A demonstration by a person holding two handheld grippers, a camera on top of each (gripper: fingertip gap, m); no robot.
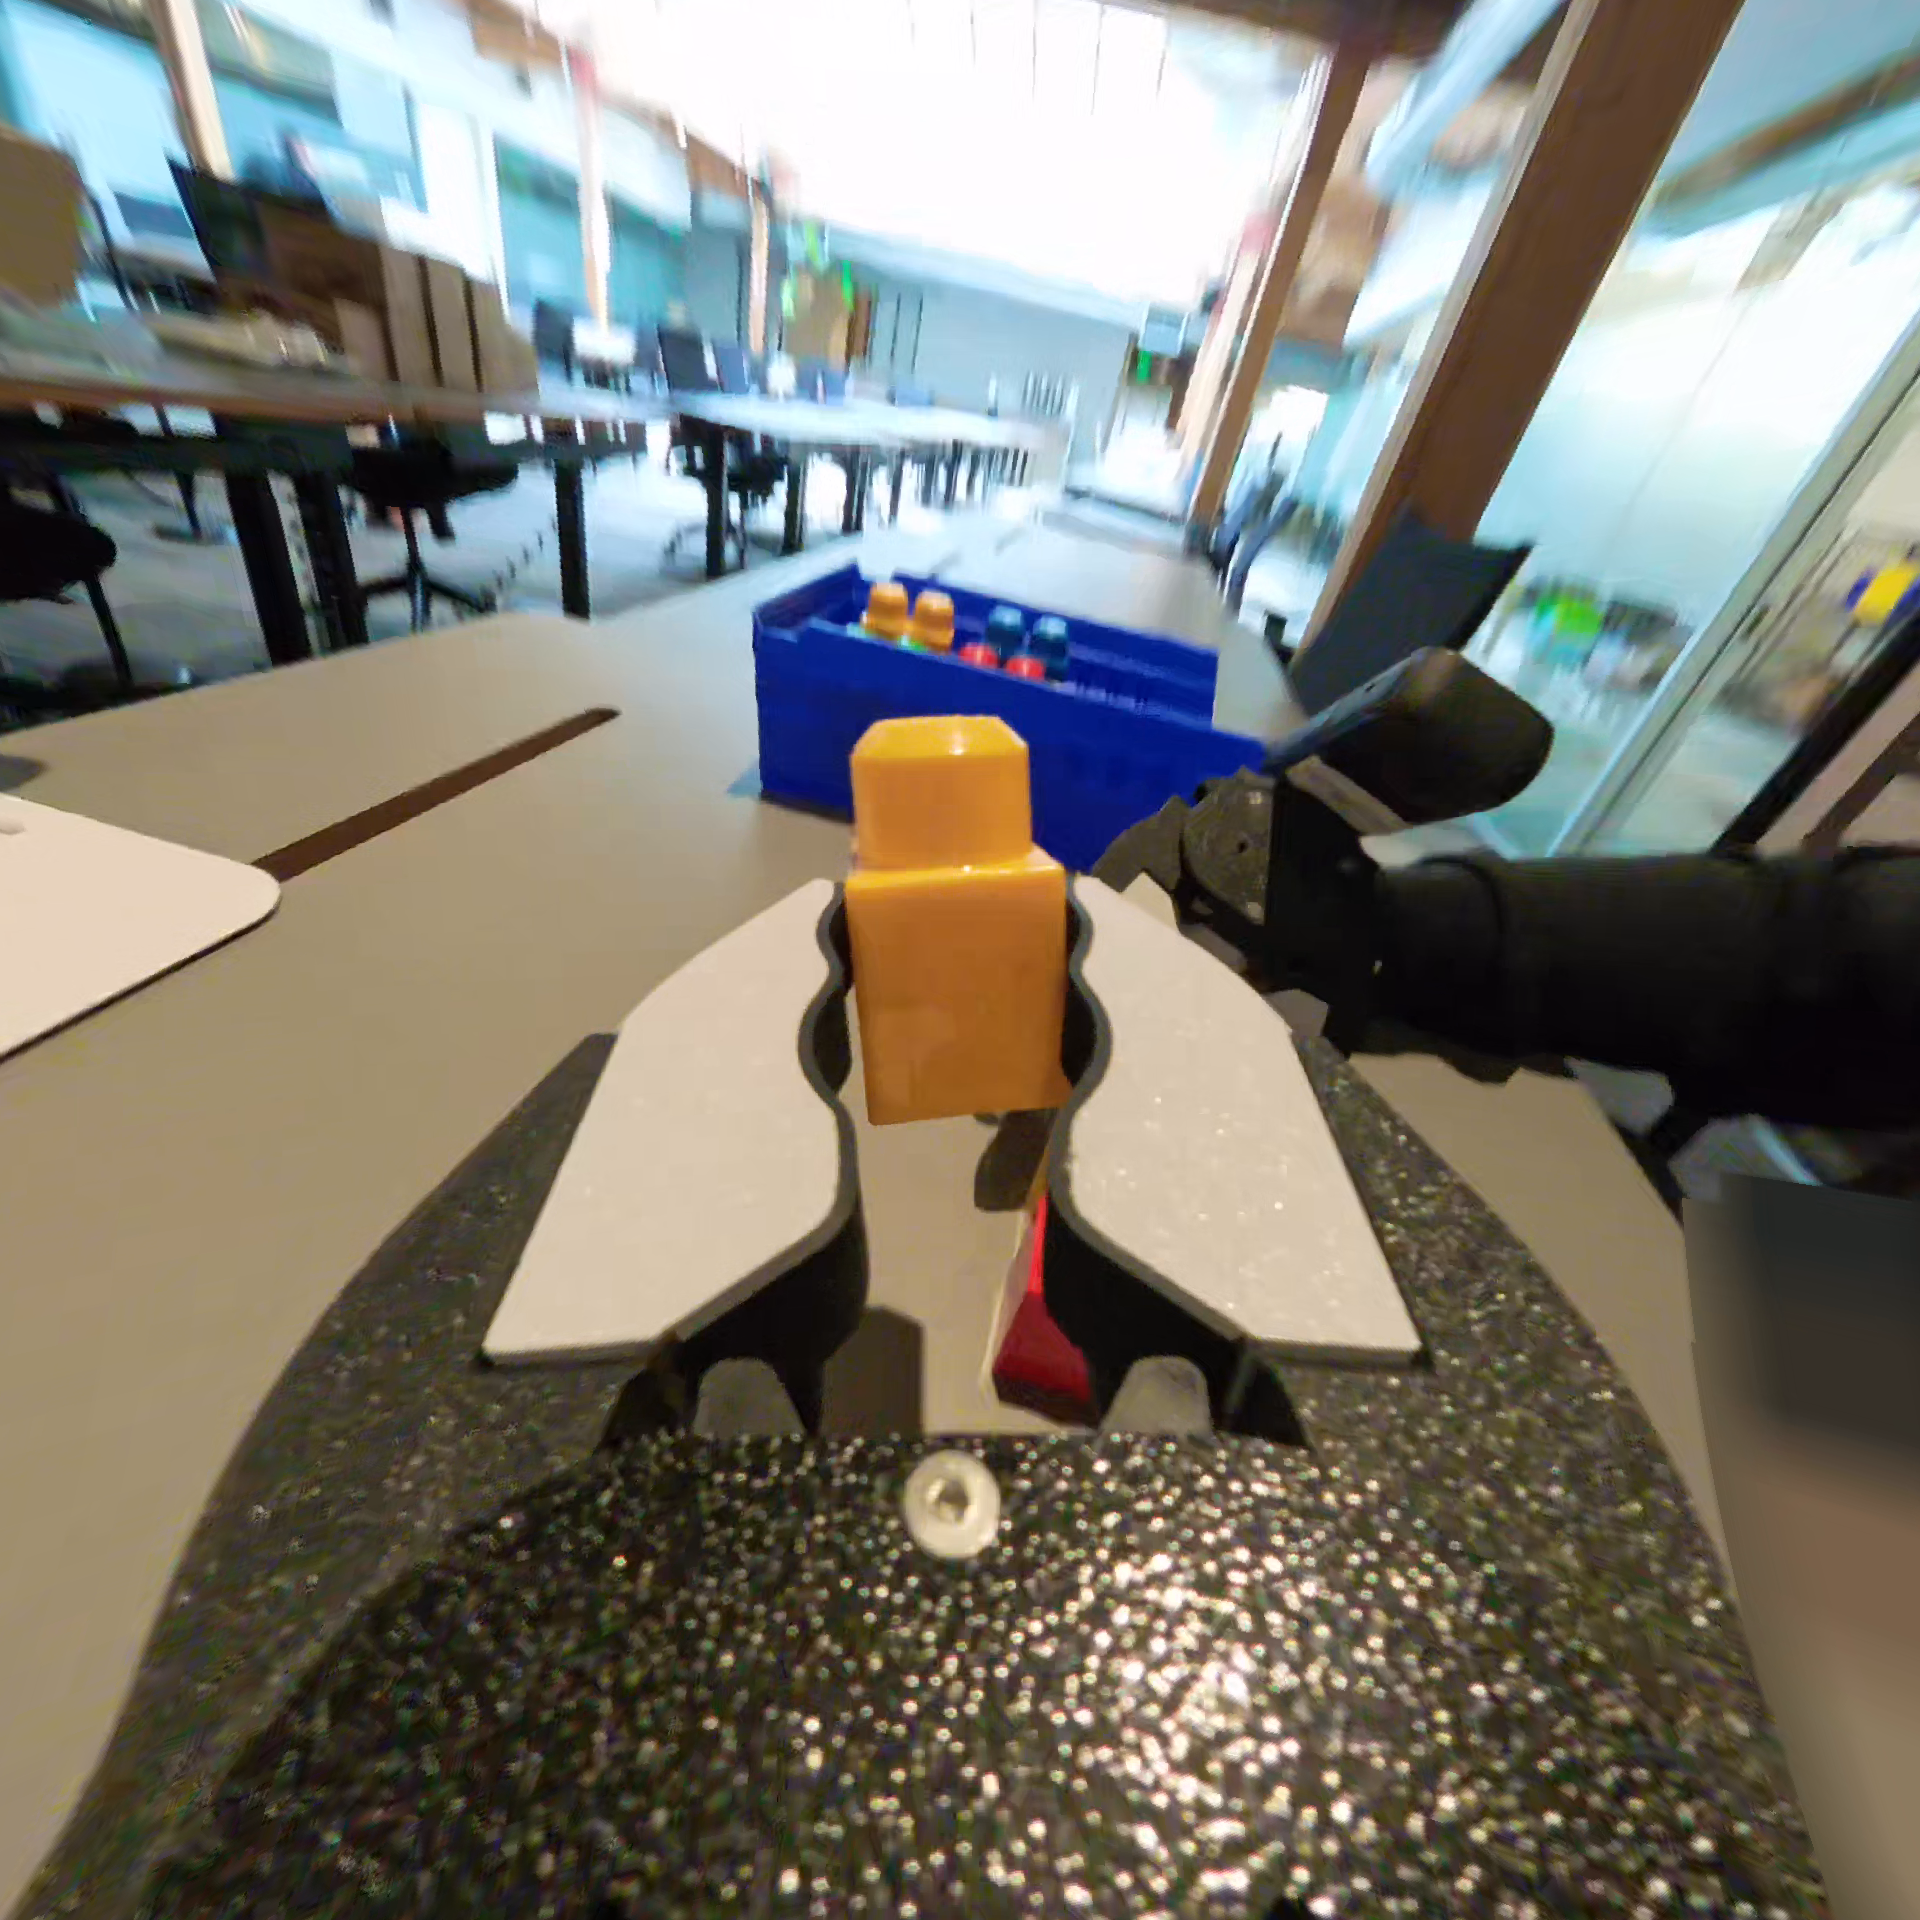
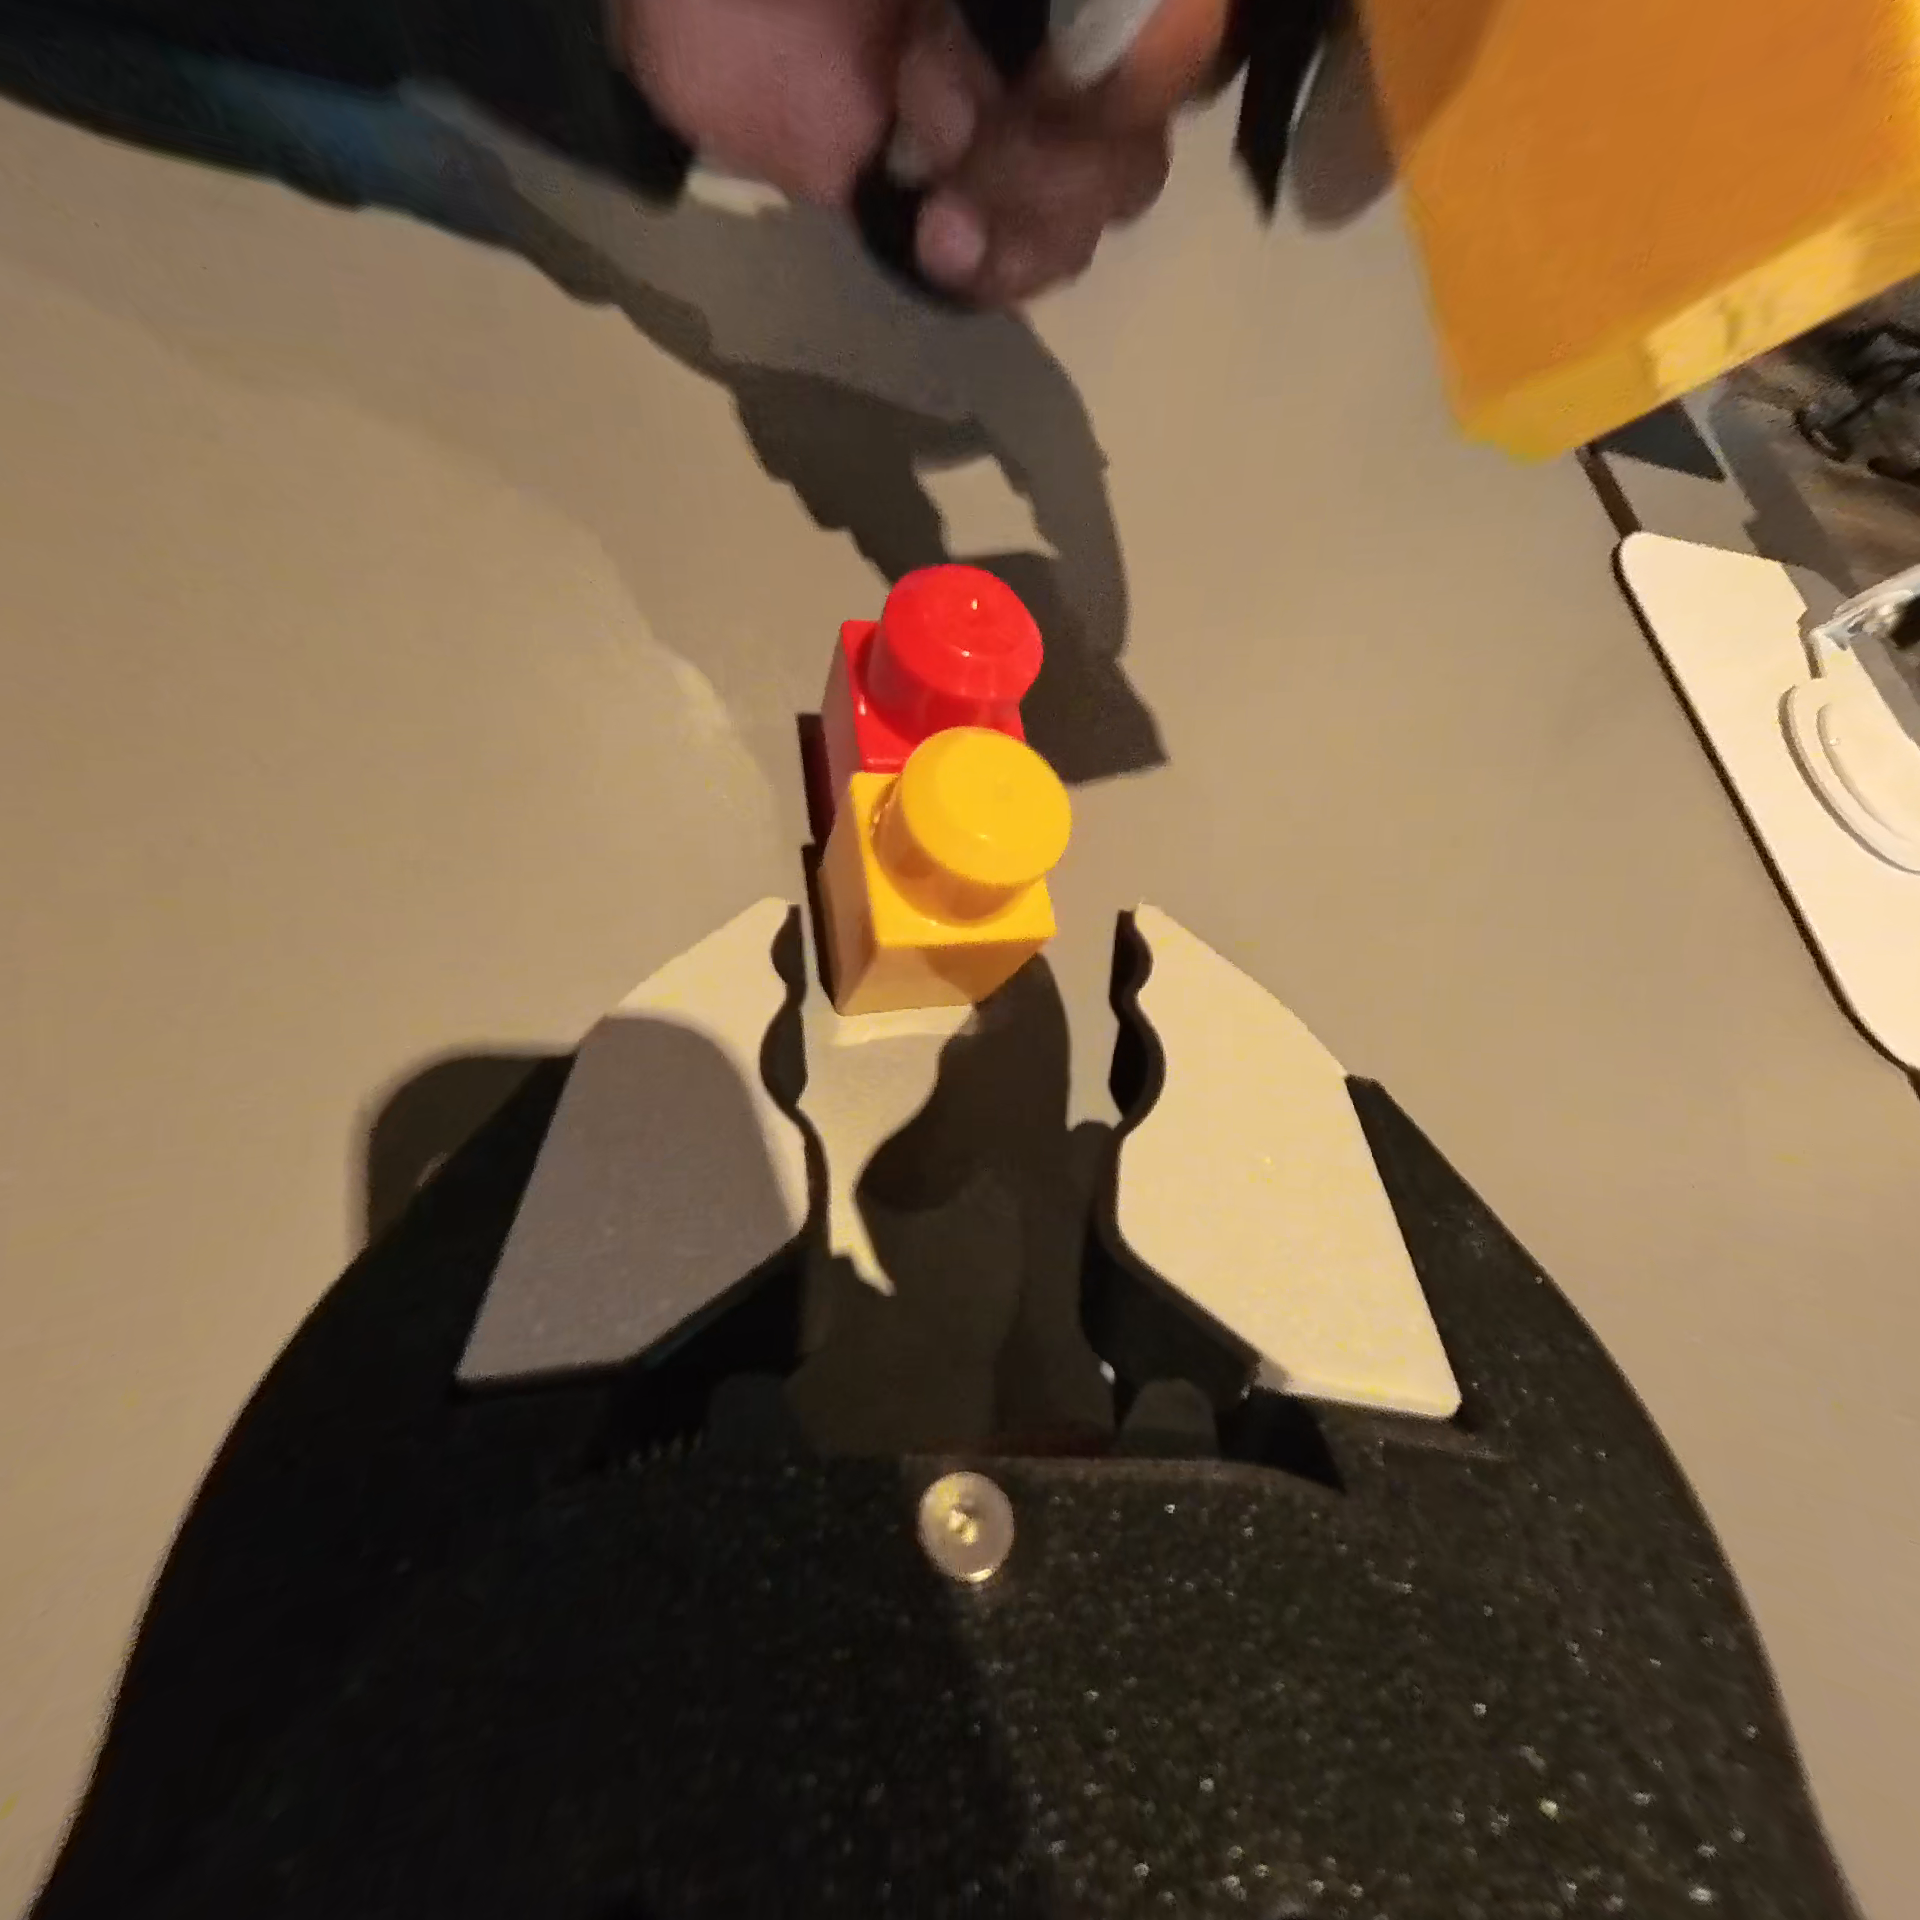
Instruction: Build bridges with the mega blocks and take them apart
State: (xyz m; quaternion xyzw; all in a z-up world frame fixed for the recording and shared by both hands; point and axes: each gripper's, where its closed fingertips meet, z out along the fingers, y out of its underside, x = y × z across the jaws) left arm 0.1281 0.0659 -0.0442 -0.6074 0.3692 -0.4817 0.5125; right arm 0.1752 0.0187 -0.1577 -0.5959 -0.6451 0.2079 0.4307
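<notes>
My left gripper (image 1: 956,904) is shut on an orange one-stud block (image 1: 956,997) and holds it upright above the grey table (image 1: 416,987). Below it, through the gap between the fingers, part of a red block (image 1: 1039,1340) shows. In the right wrist view a yellow one-stud block (image 2: 945,894) and a red one-stud block (image 2: 935,675) stand side by side, touching, on the table (image 2: 364,675). My right gripper (image 2: 956,925) is open above them, fingertips on either side of the yellow block. The held orange block (image 2: 1662,208) shows blurred at the top right. The right gripper (image 1: 1299,862) also shows in the left wrist view.
A blue bin (image 1: 935,748) with several blocks stands farther back on the table. A white pad (image 1: 104,914) lies at the left, also in the right wrist view (image 2: 1714,727). A hand (image 2: 935,135) holds the other gripper's handle. Desks and chairs stand behind. Left tips to right tips: about 12 cm.
</notes>
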